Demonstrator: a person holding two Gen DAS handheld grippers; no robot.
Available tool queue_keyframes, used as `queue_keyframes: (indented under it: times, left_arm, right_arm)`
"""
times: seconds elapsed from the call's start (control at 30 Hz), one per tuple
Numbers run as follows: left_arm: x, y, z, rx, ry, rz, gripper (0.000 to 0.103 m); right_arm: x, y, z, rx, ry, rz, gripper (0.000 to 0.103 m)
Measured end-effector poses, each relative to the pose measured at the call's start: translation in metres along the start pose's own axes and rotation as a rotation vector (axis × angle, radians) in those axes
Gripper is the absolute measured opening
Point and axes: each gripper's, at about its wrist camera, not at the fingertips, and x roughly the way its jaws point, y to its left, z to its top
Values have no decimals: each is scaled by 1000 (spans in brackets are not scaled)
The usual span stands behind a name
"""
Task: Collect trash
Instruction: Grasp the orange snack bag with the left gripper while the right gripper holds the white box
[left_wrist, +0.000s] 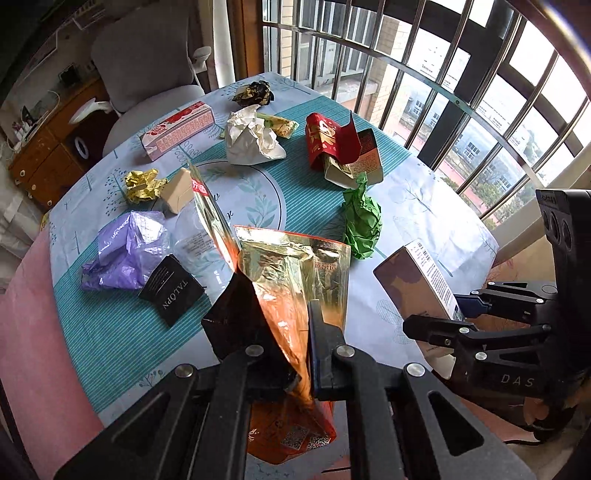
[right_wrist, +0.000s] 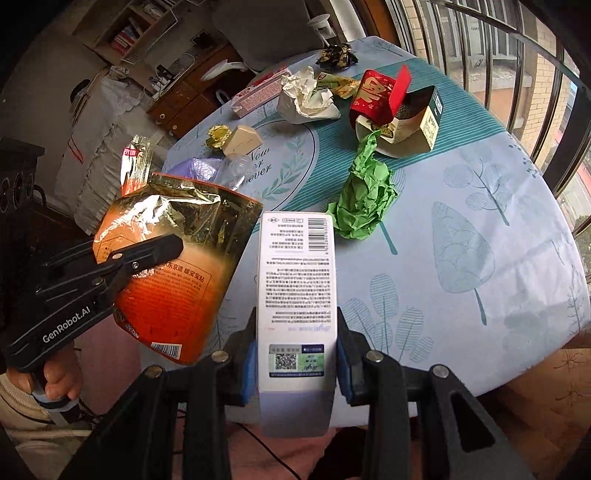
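Two pieces of trash are already held clear of the table: the left gripper (left_wrist: 291, 332) is clamped tight on a crumpled orange foil pouch (left_wrist: 295, 280), and the right gripper (right_wrist: 295, 354) is closed on a tall white carton (right_wrist: 297, 280), its blue pads (right_wrist: 248, 365) pressed against the carton's two sides near its lower end. Both loads are carried above the near edge of the table (right_wrist: 480, 229). Just beyond the carton a green paper wad (right_wrist: 365, 199) is seen on the cloth; farther toward the window edge lie a red packet (right_wrist: 380, 94) with an opened box, a white crumpled paper (right_wrist: 306, 101) and a black-and-gold wrapper (right_wrist: 338, 53) at the far edge. Near the left edge a purple plastic bag (left_wrist: 125, 251), a black card (left_wrist: 171, 291), a gold foil ball (left_wrist: 144, 184) and a pink box (left_wrist: 181, 129) remain. No bin is visible in either view. The pouch is pinched only by a thin fold, so it could probably slip out if swung quickly; the carton, gripped low, might tip or pivot between the pads. With both grippers full, the remaining litter could be knocked off the table by the dangling pouch.
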Motion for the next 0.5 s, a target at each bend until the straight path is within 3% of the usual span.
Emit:
queue_keyframes:
  times: [0.13,0.33,0.5]
  left_arm:
    - [-18,-33,-37,-124,-59,85,6]
    - [-16,-85,-98,-355,-72,121,6]
    - [6,-124,-145,-439,0,135,6]
  right_arm:
    - [-13,2,-13,-190,45,38,34]
    - [-32,-9,-60,-398,122,65,34]
    - [-33,-35,-100,-389,214,96,34]
